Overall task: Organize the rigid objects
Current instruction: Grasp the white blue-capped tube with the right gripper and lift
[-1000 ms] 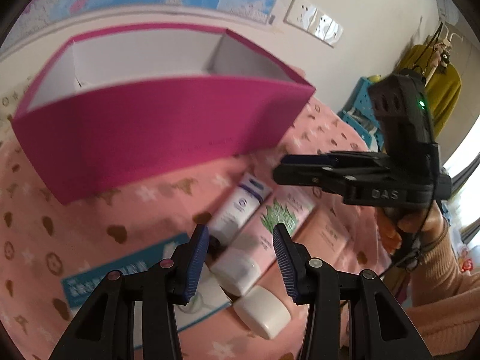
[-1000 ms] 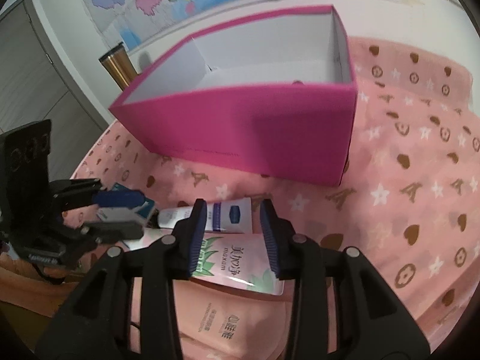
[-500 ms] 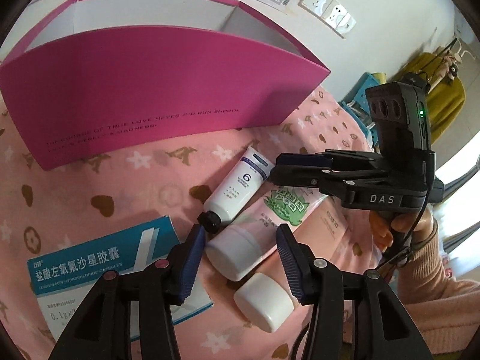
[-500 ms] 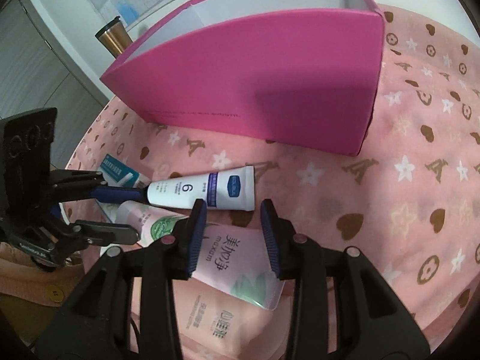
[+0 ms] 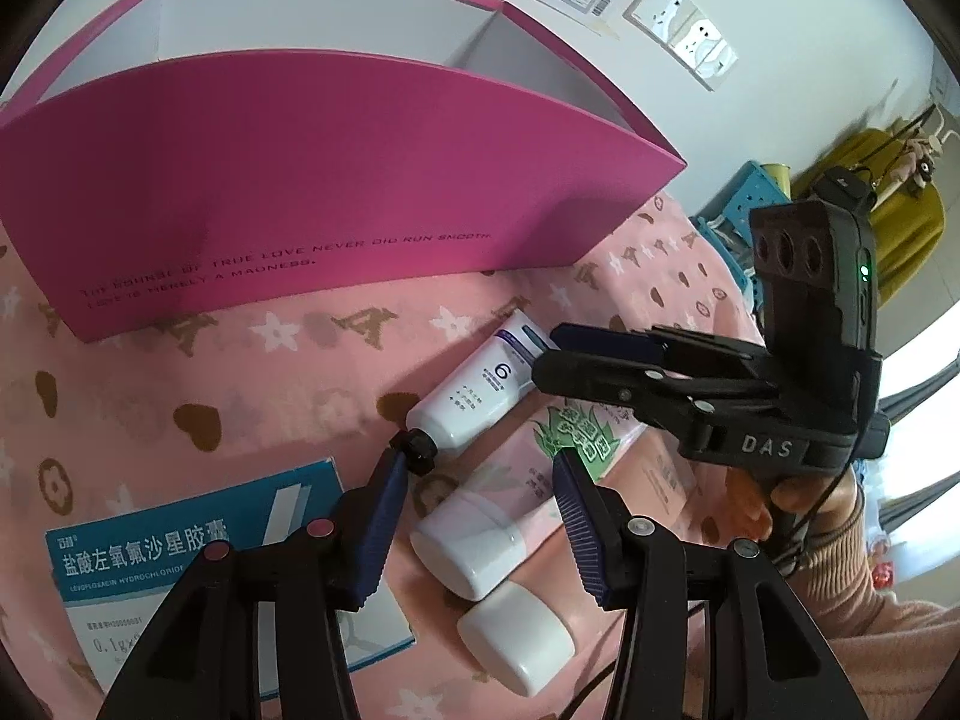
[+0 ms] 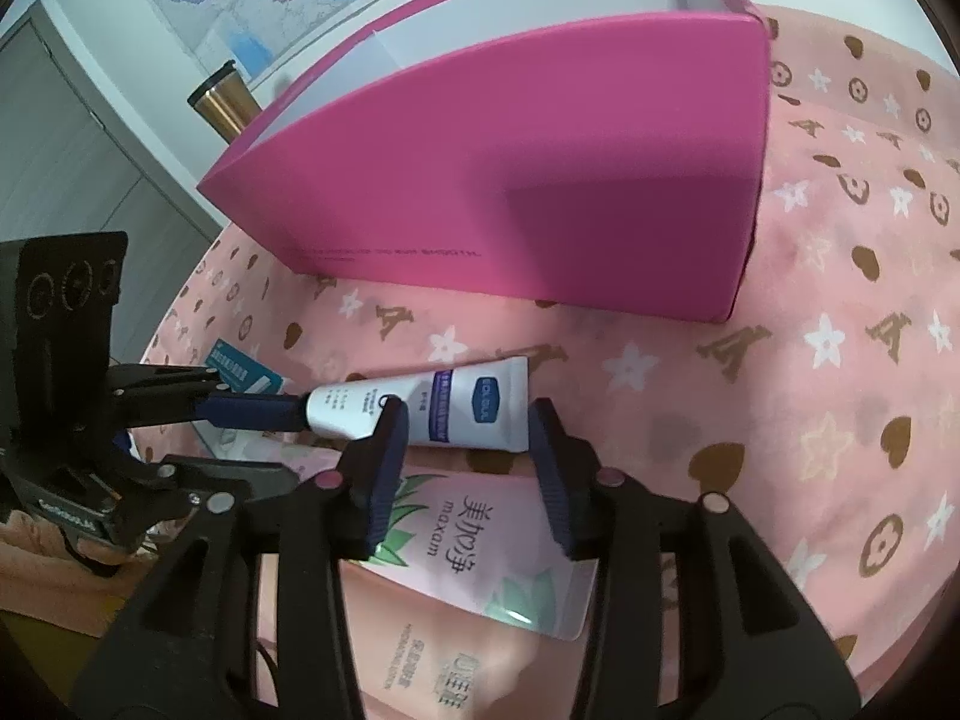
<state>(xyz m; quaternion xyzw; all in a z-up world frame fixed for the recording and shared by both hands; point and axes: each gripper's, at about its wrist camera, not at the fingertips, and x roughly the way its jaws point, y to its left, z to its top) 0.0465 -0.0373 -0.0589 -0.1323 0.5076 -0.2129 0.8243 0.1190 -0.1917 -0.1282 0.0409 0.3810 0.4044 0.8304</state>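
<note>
A small white tube (image 5: 480,396) with a black cap lies on the pink cloth in front of the open magenta box (image 5: 336,192). Beside it lie a pink maxam tube (image 5: 480,534) and a peach tube (image 6: 432,660). My left gripper (image 5: 480,480) hovers open over the pink tube's white cap end, its left fingertip close to the black cap. My right gripper (image 6: 471,438) stands over the white tube (image 6: 432,408) near its flat end. Its jaws are opening, the tube lies just beyond the tips, and the pads do not press on it. Each gripper shows in the other's view.
A blue and white medicine box (image 5: 180,552) lies at the left gripper's left. A copper flask (image 6: 222,102) stands behind the magenta box (image 6: 540,180). A person's hand and peach sleeve (image 5: 840,540) hold the right gripper. The flowered cloth runs on to the right of the box.
Both grippers have tipped down and come closer to the tubes, which now sit higher and larger in view. Both pairs of jaws stand a little wider than before.
</note>
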